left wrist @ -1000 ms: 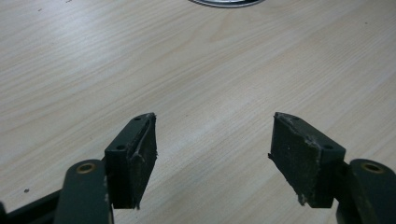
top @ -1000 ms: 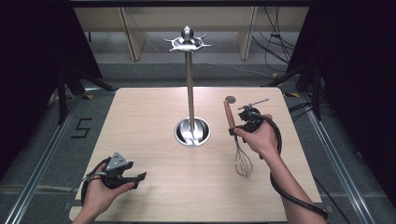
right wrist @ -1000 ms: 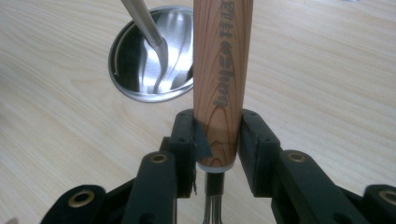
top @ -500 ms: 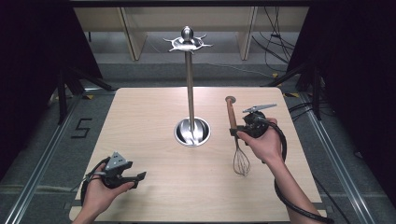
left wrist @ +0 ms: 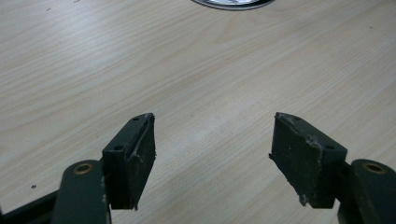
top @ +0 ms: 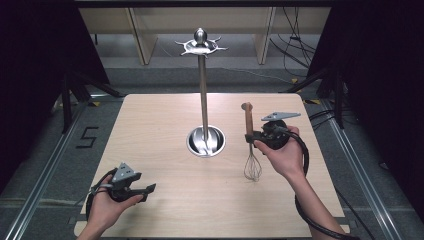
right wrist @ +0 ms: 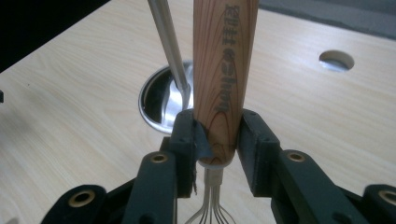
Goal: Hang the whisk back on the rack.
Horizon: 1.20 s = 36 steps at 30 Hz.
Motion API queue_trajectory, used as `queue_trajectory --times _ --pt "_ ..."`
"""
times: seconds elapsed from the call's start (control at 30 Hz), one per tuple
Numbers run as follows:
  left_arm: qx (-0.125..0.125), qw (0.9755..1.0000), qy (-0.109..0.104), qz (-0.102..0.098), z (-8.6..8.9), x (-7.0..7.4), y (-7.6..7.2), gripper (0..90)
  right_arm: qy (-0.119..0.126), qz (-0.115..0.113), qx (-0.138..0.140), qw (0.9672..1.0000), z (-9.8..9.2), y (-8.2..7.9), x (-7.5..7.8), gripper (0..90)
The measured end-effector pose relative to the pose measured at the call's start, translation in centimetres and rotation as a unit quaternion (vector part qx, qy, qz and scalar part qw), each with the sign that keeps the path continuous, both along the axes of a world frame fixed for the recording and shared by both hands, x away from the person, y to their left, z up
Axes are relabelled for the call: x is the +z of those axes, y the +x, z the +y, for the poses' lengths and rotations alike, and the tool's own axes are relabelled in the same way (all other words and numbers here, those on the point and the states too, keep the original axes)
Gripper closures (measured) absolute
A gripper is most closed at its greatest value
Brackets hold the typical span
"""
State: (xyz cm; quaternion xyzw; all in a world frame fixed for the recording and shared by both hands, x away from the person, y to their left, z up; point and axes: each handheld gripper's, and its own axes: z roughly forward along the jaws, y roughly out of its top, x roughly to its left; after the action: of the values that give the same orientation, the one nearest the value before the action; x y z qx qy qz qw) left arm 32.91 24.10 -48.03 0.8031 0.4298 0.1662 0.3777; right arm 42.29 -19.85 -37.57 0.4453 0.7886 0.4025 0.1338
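Observation:
A whisk [top: 248,131] with a wooden handle [right wrist: 223,65] and a wire head [top: 253,167] hangs upright above the right half of the table, handle up. My right gripper [top: 250,137] is shut on the handle's lower end, its pads [right wrist: 195,140] pressing both sides just above the wires. A tall steel stand [top: 203,90] with a hooked crown [top: 200,46] and a round base [top: 205,141] rises at the table's middle, left of the whisk. My left gripper [top: 149,190] rests low at the front left, jaws wide apart over bare wood, pads [left wrist: 140,154] holding nothing.
The light wooden table [top: 150,130] has a round hole [right wrist: 336,60] showing in the right gripper view. Dark curtains flank both sides, floor rails run along the table, and cables lie at the far right. Black cables trail from both grippers.
My right hand has carried the whisk up and toward the front, turning it from a slant to upright with its wires off the table. The left hand has stayed put.

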Motion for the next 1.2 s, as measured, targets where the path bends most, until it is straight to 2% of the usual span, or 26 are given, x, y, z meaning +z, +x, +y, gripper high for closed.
queue_trajectory --times 0.03,0.07,0.13,0.17,0.2,0.43,0.57,0.6,0.67,0.7,0.73,0.77,0.83,0.87,0.9,0.97,1.0,1.03,1.07,1.1,1.13,1.17,1.2 --pt "0.0 1.0 0.0 0.0 0.0 0.0 0.0 30.0 0.003 -0.015 0.005 0.9999 0.0 0.0 0.1 69.9" --pt "0.0 1.0 0.0 0.0 0.0 0.0 0.0 30.0 0.007 -0.018 0.003 0.9998 0.1 -0.1 0.1 69.8" --pt "0.003 1.0 -0.002 -0.004 0.0 0.0 0.0 30.0 0.007 -0.039 0.008 0.9992 0.1 -0.1 0.3 69.9" --pt "0.0 1.0 0.0 0.0 0.0 0.0 0.0 30.0 -0.004 -0.049 0.01 0.9987 0.0 -0.2 0.5 69.8" --pt "0.001 1.0 -0.001 -0.001 0.0 0.0 0.0 30.0 0.008 -0.048 0.009 0.9988 0.2 -0.3 0.5 69.9" --pt "0.006 0.9999 0.001 -0.008 0.0 0.0 0.0 30.0 0.007 -0.081 0.024 0.9964 0.3 -0.4 0.8 69.9" --pt "0.006 1.0 -0.003 -0.007 0.0 0.0 0.0 30.0 0.013 -0.079 0.018 0.9966 0.5 -0.6 1.0 69.9" --pt "0.003 1.0 0.006 -0.007 0.1 0.0 0.0 30.0 0.014 -0.084 0.02 0.9961 0.5 -0.6 1.1 69.8" --pt "0.008 0.9999 0.004 -0.009 0.0 0.0 0.0 30.0 0.014 -0.089 0.022 0.9957 0.5 -0.6 1.1 69.8" --pt "0.007 0.9999 0.004 -0.009 0.0 0.0 0.0 29.9 0.016 -0.1 0.027 0.9945 0.5 -0.5 1.1 69.9" --pt "0.008 0.9999 0.005 -0.01 0.0 0.0 0.0 30.0 0.008 -0.103 0.024 0.9943 0.5 -0.5 1.2 69.8" --pt "0.006 0.9999 0.002 -0.009 0.0 0.0 0.0 29.9 0.022 -0.098 0.022 0.9947 0.7 -0.7 1.2 69.8" --pt "0.002 1.0 -0.001 -0.007 0.0 0.0 0.0 29.9 0.018 -0.099 0.02 0.9947 0.7 -0.8 1.4 69.8" --pt "0.003 1.0 -0.002 -0.007 0.0 0.0 0.0 30.0 0.025 -0.102 0.014 0.9944 0.8 -0.8 1.4 69.9" --pt "0.003 1.0 -0.002 -0.007 0.0 0.0 0.0 29.9 0.015 -0.104 0.027 0.9941 0.6 -0.7 1.6 69.8" --pt "0.005 0.9999 -0.004 -0.008 0.0 0.0 -0.1 29.9 0.022 -0.1 0.021 0.9945 0.7 -0.8 1.7 69.8" --pt "0.004 1.0 -0.002 -0.008 0.0 0.0 0.0 30.0 0.027 -0.104 0.02 0.994 0.8 -0.8 1.8 69.8" --pt "0.0 0.9999 0.008 -0.007 0.1 0.1 0.0 30.0 0.026 -0.108 0.019 0.9936 0.8 -0.8 2.0 69.8" --pt "0.002 0.9999 0.009 -0.005 0.1 0.1 0.0 30.0 0.015 -0.123 0.026 0.992 0.6 -0.7 2.1 69.8" --pt "-0.008 0.9998 0.016 0.001 0.3 0.2 0.0 30.0 0.023 -0.124 0.029 0.9915 0.7 -0.7 2.2 69.8" --pt "-0.012 0.9997 0.023 0.002 0.4 0.2 0.0 30.0 0.03 -0.118 0.021 0.9923 0.9 -0.9 2.3 69.8" --pt "-0.006 0.9999 0.013 0.001 0.2 0.1 0.0 30.0 0.023 -0.126 0.023 0.9915 0.8 -0.9 2.4 69.8" --pt "0.003 1.0 0.002 -0.002 0.0 0.0 0.0 29.9 0.028 -0.116 0.017 0.9927 1.0 -1.0 2.5 69.8"
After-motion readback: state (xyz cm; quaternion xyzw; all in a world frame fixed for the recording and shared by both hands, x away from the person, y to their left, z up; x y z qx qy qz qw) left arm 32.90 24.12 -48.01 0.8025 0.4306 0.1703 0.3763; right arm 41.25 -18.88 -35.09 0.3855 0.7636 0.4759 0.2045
